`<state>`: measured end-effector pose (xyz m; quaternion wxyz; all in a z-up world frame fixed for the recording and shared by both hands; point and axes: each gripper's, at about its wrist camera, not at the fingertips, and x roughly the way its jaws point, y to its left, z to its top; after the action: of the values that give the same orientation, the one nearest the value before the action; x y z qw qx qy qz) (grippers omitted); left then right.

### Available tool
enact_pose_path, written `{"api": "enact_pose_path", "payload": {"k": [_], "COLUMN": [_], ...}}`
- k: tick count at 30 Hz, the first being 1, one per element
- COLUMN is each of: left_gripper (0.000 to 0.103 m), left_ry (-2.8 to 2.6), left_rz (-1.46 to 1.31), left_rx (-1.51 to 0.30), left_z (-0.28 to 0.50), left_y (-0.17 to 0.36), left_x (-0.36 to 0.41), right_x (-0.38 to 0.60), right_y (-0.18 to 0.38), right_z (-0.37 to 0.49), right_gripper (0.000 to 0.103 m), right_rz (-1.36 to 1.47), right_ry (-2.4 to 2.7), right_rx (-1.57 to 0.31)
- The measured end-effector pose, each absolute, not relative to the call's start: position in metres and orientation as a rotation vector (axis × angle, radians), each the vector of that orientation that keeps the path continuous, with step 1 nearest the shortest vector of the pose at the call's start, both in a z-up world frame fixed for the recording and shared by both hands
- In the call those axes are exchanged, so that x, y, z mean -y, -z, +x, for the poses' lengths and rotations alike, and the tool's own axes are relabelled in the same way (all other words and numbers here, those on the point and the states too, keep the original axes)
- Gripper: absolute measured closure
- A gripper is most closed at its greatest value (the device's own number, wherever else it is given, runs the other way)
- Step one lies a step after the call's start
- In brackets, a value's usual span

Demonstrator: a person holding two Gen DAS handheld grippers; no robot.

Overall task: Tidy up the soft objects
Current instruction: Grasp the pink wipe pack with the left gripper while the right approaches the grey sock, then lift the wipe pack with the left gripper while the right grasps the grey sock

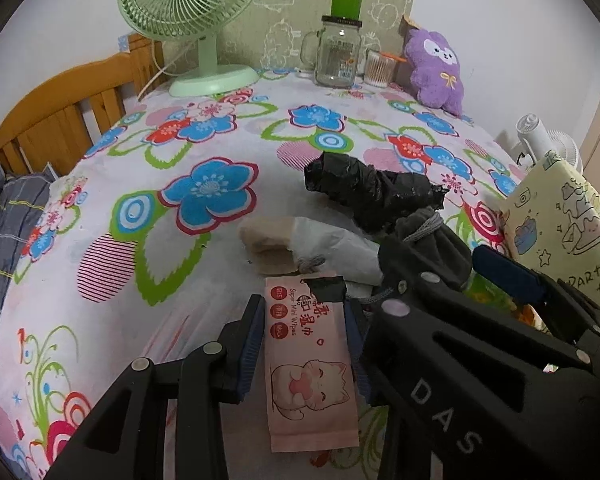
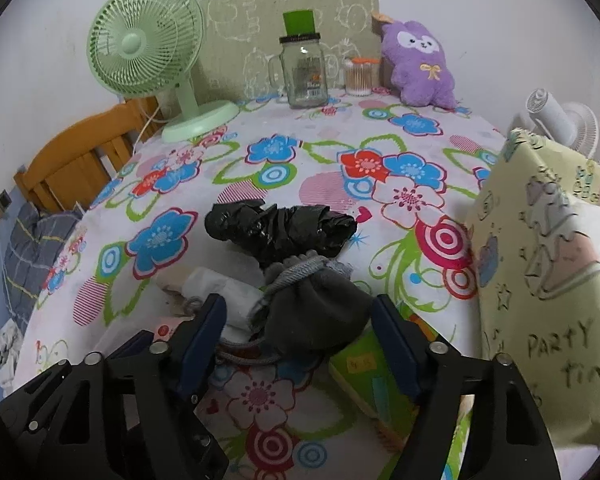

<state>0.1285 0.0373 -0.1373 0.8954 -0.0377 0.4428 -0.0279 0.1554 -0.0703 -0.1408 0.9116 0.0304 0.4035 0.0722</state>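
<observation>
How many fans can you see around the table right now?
2. A green fan stands on the table's far left by the wall; a white fan sits off the right edge behind the yellow bag. Others may be hidden.

you get soft, even indoor light in both wrist views, moderately bright, with no single strong source visible. shadows are faint: a soft dark patch lies under the black crumpled bag point(image 2: 280, 234) and beneath the gripper fingers. small glare spots sit on the glass jar point(image 1: 336, 54) and on the bag's shiny folds. the fisheye bends everything hard: the floral tablecloth point(image 1: 140, 184) bulges like a dome, the white wall curves, and black vignette fills the corners. the centre is fairly sharp; print on the pink wipes pack point(image 1: 308, 352) reads clearly. toward the right edge the yellow "party time" bag point(image 2: 548, 280) looks smeared and soft, and colours are slightly washed out.
</observation>
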Motion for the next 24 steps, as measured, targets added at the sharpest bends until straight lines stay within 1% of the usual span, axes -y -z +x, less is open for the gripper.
{"api": "enact_pose_path", "payload": {"k": [1,3,4,9,12,24], "left_gripper": [0.062,0.062,0.062,0.062,0.063,0.063], "left_ry": [0.057,0.054,0.054,0.051,0.052,0.062], "left_rz": [-0.076,-0.072,-0.07,-0.064,-0.059,-0.048], "left_rx": [-0.916,-0.915,-0.914,-0.911,-0.904,-0.859], "left_z": [0.129,0.13,0.131,0.131,0.129,0.108], "left_y": [0.138,0.139,0.139,0.138,0.136,0.119], "left_x": [-0.037,-0.036,-0.036,-0.035,-0.034,-0.025], "right_x": [0.071,0.071,0.072,0.073,0.074,0.081], "right_y": [0.141,0.143,0.144,0.145,0.145,0.131], "right_z": [0.156,0.158,0.16,0.16,0.158,0.139], "right_gripper": [0.033,0.048,0.049,0.059,0.062,0.066], "right_rz": [0.058,0.047,0.048,0.05,0.054,0.068], "right_ry": [-0.147,-0.147,-0.152,-0.155,-0.157,-0.168], "right_rx": [-0.83,-0.838,-0.847,-0.861,-0.861,-0.841]}}
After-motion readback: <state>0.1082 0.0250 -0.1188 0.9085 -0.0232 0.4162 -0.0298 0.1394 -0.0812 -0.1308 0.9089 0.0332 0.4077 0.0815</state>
